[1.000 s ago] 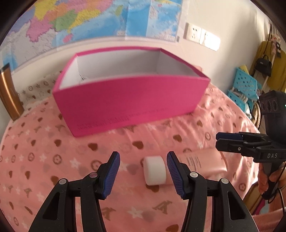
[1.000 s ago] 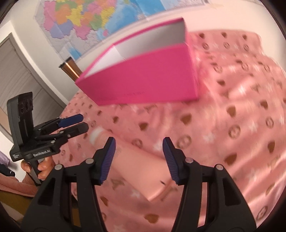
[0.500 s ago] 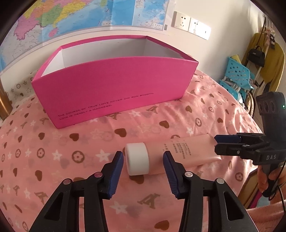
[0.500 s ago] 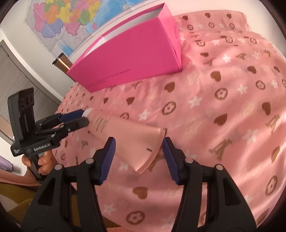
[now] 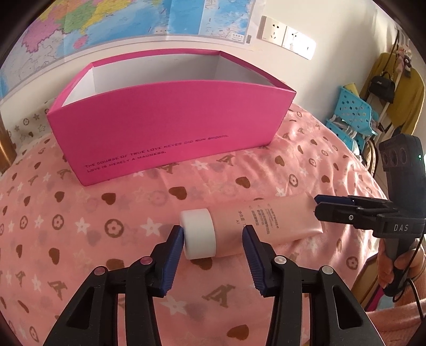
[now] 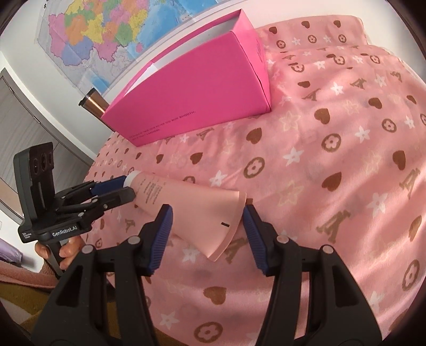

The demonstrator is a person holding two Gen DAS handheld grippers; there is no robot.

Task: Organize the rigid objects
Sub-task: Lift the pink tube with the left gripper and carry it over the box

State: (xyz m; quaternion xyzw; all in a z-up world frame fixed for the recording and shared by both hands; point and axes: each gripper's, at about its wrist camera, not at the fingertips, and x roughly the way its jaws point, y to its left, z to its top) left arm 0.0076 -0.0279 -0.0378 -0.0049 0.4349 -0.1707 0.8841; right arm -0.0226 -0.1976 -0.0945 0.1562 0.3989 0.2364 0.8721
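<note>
Tongs [image 5: 213, 238] [image 6: 207, 222] — spread — astride tube [image 5: 266, 222]

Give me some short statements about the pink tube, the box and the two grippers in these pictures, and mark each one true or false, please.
1. The pink tube lies inside the pink box. False: it lies on the patterned cloth in front of the box.
2. The left gripper is open, with the tube's white cap between its fingers. True.
3. The right gripper is shut on the tube's flat end. False: its fingers stand apart on either side of that end.
4. The box is open at the top. True.
5. A map hangs on the wall behind the box. True.
</note>
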